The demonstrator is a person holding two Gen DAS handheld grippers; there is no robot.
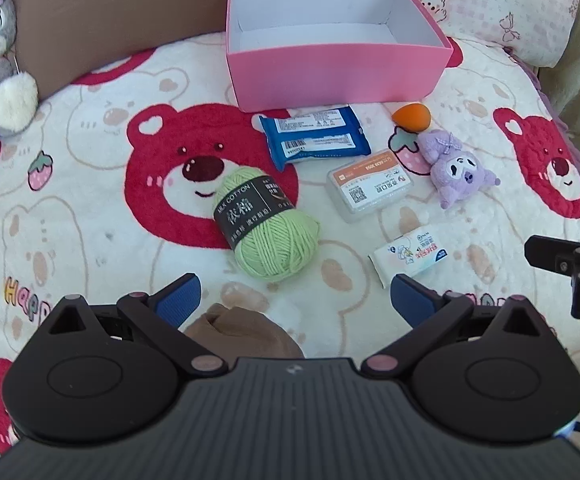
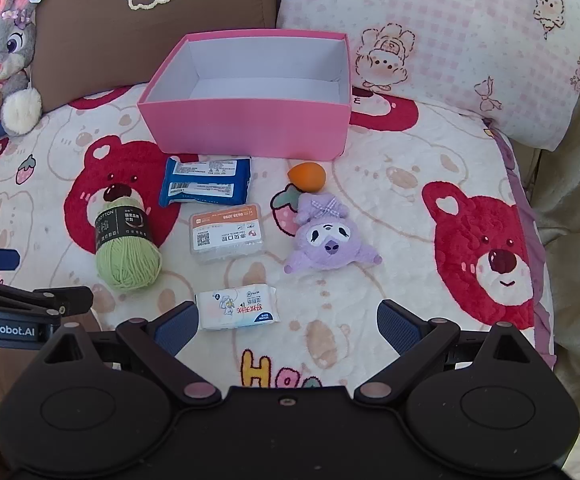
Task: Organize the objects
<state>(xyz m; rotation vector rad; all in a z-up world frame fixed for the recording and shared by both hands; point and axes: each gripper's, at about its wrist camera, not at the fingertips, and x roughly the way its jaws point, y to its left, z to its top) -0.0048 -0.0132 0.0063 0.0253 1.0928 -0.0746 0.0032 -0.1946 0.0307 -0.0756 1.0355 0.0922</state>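
Pink box (image 2: 246, 132) is sitting open and empty at the back of the bear blanket (image 2: 429, 200). Six loose things are lying in front: one green yarn ball (image 2: 128, 252), one blue packet (image 2: 206, 186), one clear case (image 2: 226, 234), one tissue pack (image 2: 238, 307), one orange sponge (image 2: 307, 177), one purple plush (image 2: 327, 240). Left gripper (image 1: 293, 300) and right gripper (image 2: 288, 326) are both hanging spread wide, holding nothing. Bare blanket is showing right of the plush.
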